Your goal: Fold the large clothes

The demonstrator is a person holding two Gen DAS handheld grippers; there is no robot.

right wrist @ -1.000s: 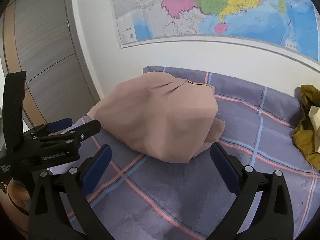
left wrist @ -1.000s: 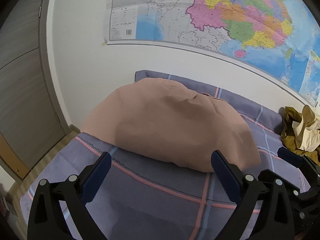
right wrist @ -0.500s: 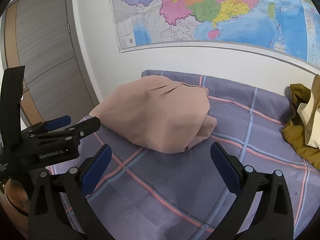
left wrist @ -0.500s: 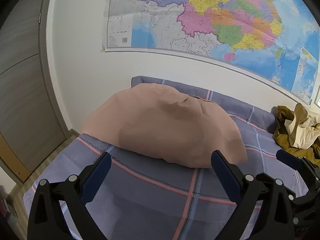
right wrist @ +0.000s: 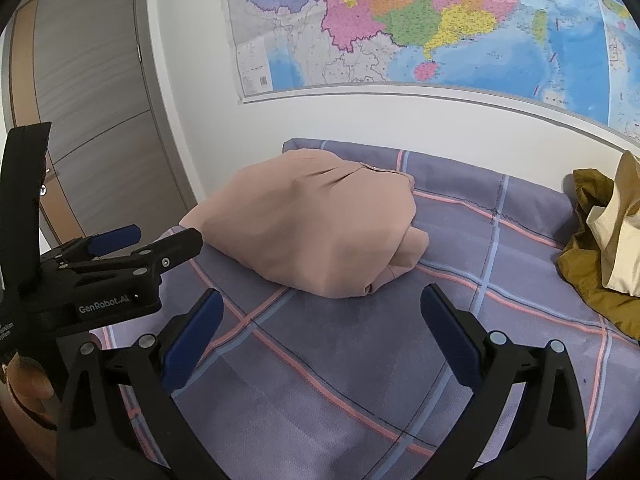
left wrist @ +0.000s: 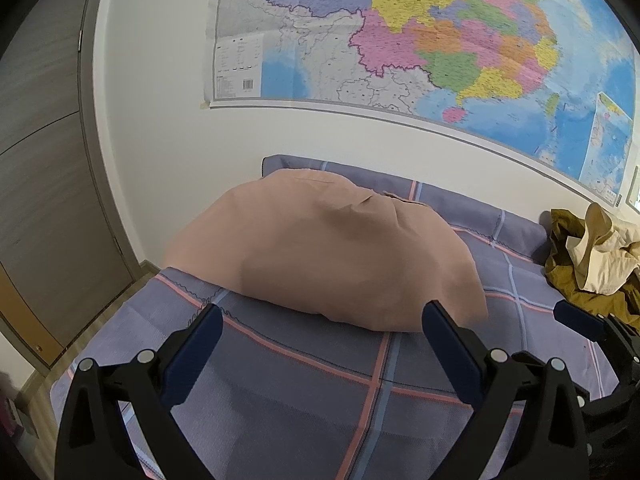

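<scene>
A folded pink-beige garment (left wrist: pixel 320 252) lies on the purple plaid bed cover (left wrist: pixel 304 392), near the wall; it also shows in the right wrist view (right wrist: pixel 316 220). My left gripper (left wrist: pixel 320 320) is open and empty, held above the cover in front of the garment, apart from it. My right gripper (right wrist: pixel 320 304) is open and empty, also in front of the garment. The left gripper shows at the left edge of the right wrist view (right wrist: pixel 148 240).
A heap of olive and cream clothes (left wrist: pixel 592 264) lies at the right of the bed, also in the right wrist view (right wrist: pixel 604 236). A large map (left wrist: pixel 400 40) hangs on the white wall. A wooden door (left wrist: pixel 44 200) stands at the left.
Both grippers have drawn back and tilted up from the folded garment, which now appears smaller and farther. The garment has not moved. Both grippers stayed open.
</scene>
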